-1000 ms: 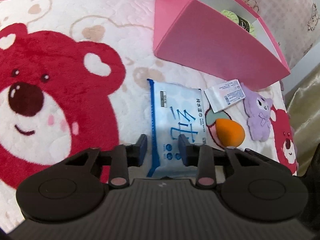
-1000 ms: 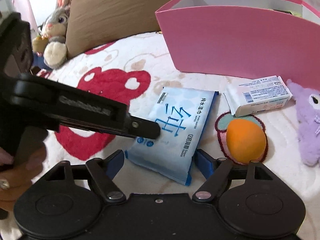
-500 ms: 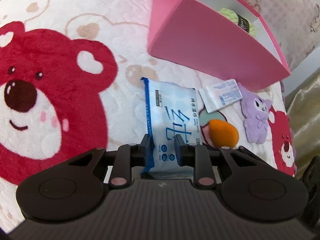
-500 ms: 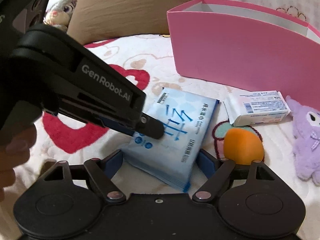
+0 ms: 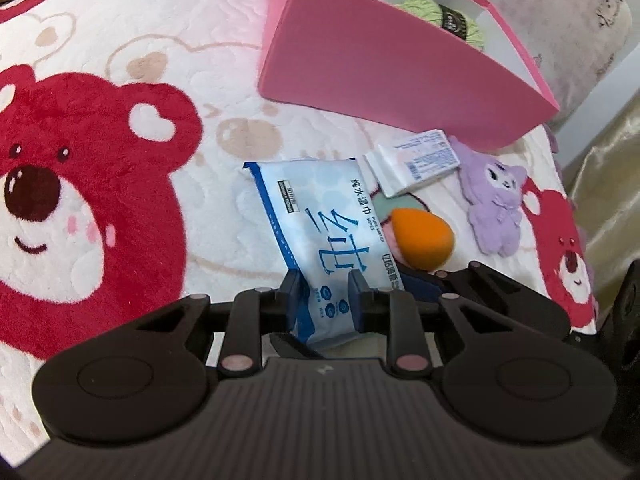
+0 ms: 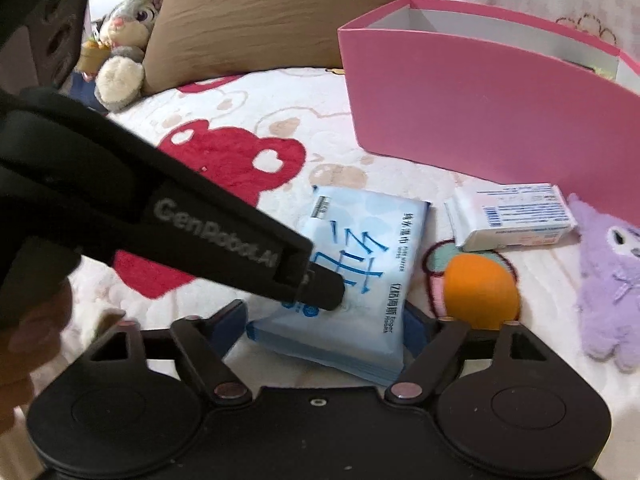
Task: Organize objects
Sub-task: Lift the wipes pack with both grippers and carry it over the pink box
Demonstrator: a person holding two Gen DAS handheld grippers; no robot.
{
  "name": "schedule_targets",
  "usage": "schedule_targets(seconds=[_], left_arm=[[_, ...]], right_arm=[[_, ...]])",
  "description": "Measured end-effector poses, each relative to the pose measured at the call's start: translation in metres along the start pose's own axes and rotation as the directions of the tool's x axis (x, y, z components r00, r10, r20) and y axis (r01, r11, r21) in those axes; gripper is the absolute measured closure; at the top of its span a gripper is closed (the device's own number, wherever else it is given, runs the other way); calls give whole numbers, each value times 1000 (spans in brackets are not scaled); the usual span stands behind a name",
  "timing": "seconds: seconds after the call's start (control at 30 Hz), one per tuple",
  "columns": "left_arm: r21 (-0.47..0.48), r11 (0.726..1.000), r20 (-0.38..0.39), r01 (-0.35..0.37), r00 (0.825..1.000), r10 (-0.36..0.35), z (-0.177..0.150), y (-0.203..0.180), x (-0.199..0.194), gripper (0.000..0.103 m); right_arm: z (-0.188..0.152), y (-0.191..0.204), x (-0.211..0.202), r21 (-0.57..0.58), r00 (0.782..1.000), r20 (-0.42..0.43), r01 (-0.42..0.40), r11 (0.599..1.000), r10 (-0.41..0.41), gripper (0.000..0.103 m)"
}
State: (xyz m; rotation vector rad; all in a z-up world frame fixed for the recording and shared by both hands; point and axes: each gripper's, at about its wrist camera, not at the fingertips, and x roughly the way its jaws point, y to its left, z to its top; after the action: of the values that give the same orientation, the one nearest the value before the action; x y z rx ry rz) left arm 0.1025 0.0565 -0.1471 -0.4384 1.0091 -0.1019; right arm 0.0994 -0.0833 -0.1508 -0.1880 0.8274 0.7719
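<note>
Wipes pack (image 5: 320,224), long axis seemingly toward pink box (image 5: 380,68).

Bright, even indoor light; soft shadows. Strong fisheye bending at edges. Right wrist view: near black gripper arm (image 6: 160,216) and orange ball (image 6: 482,292) motion-blurred. Left view sharp.

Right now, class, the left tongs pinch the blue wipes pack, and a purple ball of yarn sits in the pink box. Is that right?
Not quite. The yarn in the pink box is green, as the left wrist view shows. The left tongs do pinch the blue wipes pack.
</note>
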Motion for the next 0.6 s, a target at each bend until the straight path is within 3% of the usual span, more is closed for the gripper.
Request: schedule_targets(seconds=[0.33,0.6], left_arm=[[53,998,37,39,998,-41,-5,-23,-32,80],[124,990,44,64,997,-70,-12,-47,-66,78]], right_arm=[[6,-6,-39,85,999,22,-43,995,42,24],[14,7,-73,67,1000,28,-8,998,7,24]])
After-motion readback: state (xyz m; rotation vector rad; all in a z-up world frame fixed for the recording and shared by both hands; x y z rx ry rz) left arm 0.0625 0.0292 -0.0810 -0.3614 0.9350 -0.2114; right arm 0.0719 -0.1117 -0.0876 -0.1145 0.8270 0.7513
